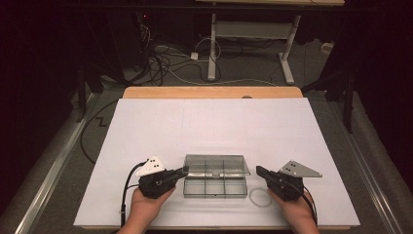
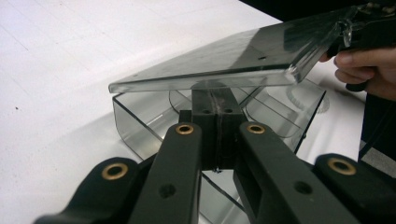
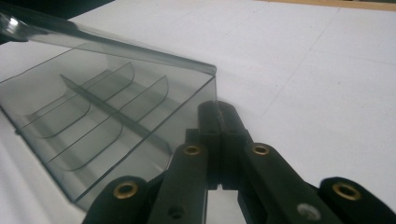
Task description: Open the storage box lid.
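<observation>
Clear divided box (image 1: 215,183) sits near the table (image 1: 214,122) front edge, lid (image 1: 216,165) half raised. Left claw (image 1: 184,170) together under the lid; right claw (image 1: 258,170) together, empty. Lift slowly, brace the box.

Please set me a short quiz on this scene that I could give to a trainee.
1. True or false: the lid of the clear divided box lies fully shut and flat.
2. Which thing lies on the white table near the right gripper? A) a small clear ring B) a spoon C) a cup
3. Fill in: in the left gripper view, the jaws of the left gripper are ___ (open or shut).

Key: 1 false, the lid is raised at an angle; 2 A; 3 shut.
</observation>
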A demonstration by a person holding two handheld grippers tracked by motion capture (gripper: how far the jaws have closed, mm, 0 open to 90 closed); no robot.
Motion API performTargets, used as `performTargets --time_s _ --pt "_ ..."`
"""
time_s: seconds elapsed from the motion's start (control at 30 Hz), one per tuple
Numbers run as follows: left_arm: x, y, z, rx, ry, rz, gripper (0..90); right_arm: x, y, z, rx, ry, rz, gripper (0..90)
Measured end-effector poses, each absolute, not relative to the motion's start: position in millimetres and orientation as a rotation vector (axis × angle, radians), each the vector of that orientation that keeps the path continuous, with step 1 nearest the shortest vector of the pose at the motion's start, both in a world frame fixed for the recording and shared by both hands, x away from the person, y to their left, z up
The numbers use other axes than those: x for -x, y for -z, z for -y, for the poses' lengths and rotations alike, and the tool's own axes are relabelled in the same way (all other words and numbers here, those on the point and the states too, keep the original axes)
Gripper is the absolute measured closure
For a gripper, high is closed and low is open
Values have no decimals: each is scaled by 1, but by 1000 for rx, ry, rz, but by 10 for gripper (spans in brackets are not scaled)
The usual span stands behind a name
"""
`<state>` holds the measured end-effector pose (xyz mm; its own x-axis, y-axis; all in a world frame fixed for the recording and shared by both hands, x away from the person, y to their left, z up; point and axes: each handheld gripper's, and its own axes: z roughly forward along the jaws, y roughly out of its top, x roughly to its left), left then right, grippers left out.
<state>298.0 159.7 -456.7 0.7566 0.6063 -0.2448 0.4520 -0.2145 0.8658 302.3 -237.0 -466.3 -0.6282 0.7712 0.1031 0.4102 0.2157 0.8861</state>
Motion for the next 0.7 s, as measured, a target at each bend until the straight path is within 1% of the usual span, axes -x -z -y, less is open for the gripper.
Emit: performTargets --time_s 0.33,0.7 --pt "-312 454 -156 -1844 -177 -821 879 -329 463 232 -1082 -1407 -2098 900" --pt "-324 453 -156 -1859 -182 -832 879 -351 458 218 -1084 -1390 -2083 900"
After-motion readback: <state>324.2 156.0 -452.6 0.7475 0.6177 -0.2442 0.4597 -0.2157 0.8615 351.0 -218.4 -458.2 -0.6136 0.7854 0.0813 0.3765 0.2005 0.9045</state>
